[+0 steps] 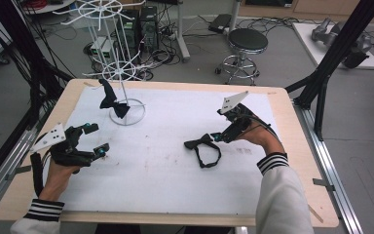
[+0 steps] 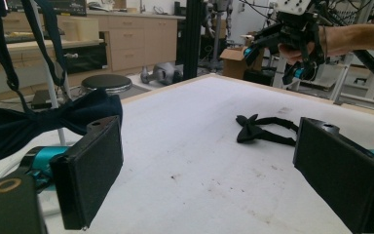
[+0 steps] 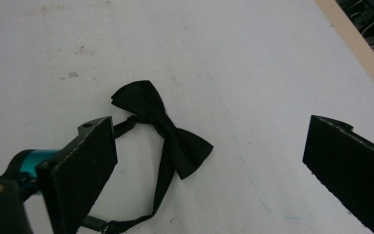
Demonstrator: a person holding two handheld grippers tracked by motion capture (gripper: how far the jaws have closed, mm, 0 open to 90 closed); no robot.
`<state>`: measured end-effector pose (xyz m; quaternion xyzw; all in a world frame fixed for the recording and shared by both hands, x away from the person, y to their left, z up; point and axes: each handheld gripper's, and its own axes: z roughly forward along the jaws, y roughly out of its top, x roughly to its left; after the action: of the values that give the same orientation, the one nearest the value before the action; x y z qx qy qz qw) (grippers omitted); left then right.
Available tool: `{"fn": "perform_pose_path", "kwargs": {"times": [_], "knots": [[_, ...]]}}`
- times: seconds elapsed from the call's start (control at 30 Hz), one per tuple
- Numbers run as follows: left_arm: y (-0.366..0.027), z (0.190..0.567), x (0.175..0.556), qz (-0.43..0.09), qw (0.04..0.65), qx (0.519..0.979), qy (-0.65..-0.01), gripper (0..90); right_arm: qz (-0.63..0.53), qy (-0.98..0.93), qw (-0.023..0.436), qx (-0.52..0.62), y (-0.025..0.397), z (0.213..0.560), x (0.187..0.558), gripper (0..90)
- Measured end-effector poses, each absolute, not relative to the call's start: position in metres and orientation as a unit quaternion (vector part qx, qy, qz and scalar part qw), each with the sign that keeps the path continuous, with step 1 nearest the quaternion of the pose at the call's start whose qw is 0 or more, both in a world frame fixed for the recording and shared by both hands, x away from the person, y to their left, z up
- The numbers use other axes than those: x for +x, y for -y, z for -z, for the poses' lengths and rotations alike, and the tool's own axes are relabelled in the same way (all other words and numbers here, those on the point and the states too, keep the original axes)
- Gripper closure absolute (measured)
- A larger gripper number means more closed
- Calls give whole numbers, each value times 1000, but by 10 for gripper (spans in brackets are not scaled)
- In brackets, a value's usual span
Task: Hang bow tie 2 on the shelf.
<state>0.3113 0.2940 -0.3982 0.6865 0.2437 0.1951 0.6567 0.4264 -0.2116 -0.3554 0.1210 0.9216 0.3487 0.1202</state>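
We are hovering our right hand-held gripper (image 1: 217, 137), jaws wide, over the black fabric bow tie (image 3: 161, 127) lying flat mid-bench; next we likely need to lower and pinch its knot. Our left hand-held gripper (image 1: 95, 140) is waiting wide open.

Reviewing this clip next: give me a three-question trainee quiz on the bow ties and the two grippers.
1. True or false: the right gripper is shut on the black bow tie on the table.
2. Where is the dark bow tie? A) hanging on the white wire rack B) in the left gripper C) on the floor
3. Fill in: the left gripper's jaws are ____.

Key: 1 false, its jaws stand open above it; 2 A; 3 open.
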Motion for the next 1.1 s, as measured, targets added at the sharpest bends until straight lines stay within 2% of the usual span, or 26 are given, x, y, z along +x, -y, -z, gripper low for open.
{"fn": "perform_pose_path", "kwargs": {"times": [0.47, 0.9, 1.1], "knots": [[-293, 398, 312, -189, 659, 687, -241, 114, -327, -934, 79, 118, 197, 373, 443, 49], [-287, 399, 312, -181, 658, 692, -235, 114, -298, -940, 61, 152, 188, 393, 453, 47], [-286, 400, 312, -180, 658, 693, -234, 114, -263, -955, 57, 122, 181, 402, 451, 50]]}}
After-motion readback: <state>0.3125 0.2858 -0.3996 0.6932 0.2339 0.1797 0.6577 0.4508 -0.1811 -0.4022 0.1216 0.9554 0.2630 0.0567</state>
